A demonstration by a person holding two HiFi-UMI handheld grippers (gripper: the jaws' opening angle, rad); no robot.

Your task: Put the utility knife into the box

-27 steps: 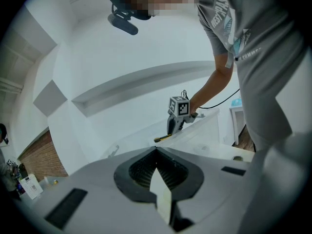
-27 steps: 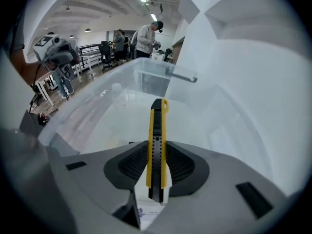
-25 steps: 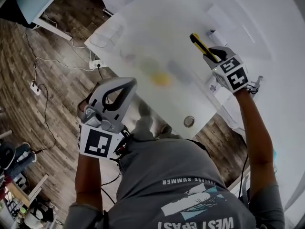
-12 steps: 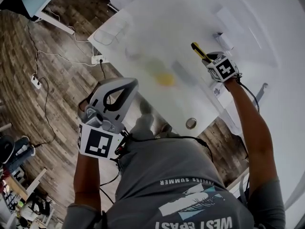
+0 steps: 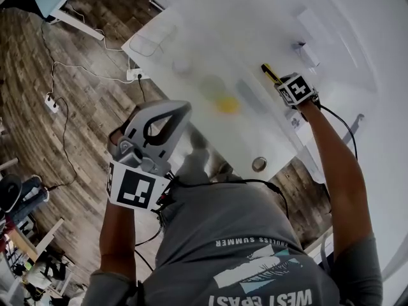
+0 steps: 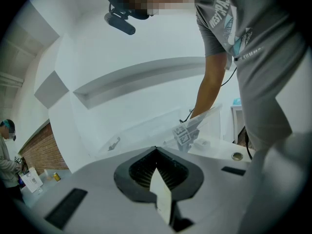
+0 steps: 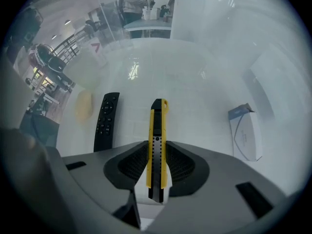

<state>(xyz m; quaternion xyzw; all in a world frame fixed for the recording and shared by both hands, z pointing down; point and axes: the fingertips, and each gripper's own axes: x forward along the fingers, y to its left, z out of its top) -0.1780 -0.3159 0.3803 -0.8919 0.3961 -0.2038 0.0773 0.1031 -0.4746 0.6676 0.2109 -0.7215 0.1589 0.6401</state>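
Right tongs point(image 7: 157, 152), clamping the knife point(image 7: 157, 126), have dropped into the box point(image 5: 210, 48) — release comes next; left tongs point(image 5: 180, 110) closed, empty.

A slim black remote control point(image 7: 107, 122) with rows of small buttons lies flat, and just beside it sits a pale yellow oval lump point(image 7: 84, 105), too blurred to name. Well apart on the other side is a small white carton with a grey-blue flap point(image 7: 246, 133). The white table point(image 5: 280, 146) has a round metal grommet point(image 5: 259, 164) near its edge. Below it, a white power strip point(image 5: 135, 75) and thin dark cables point(image 5: 64, 132) lie on the brown wood-plank floor point(image 5: 89, 37). Off by a red brick wall point(image 6: 46, 149), a person point(image 6: 6, 152) stands beside a small yellow can point(image 6: 57, 177).
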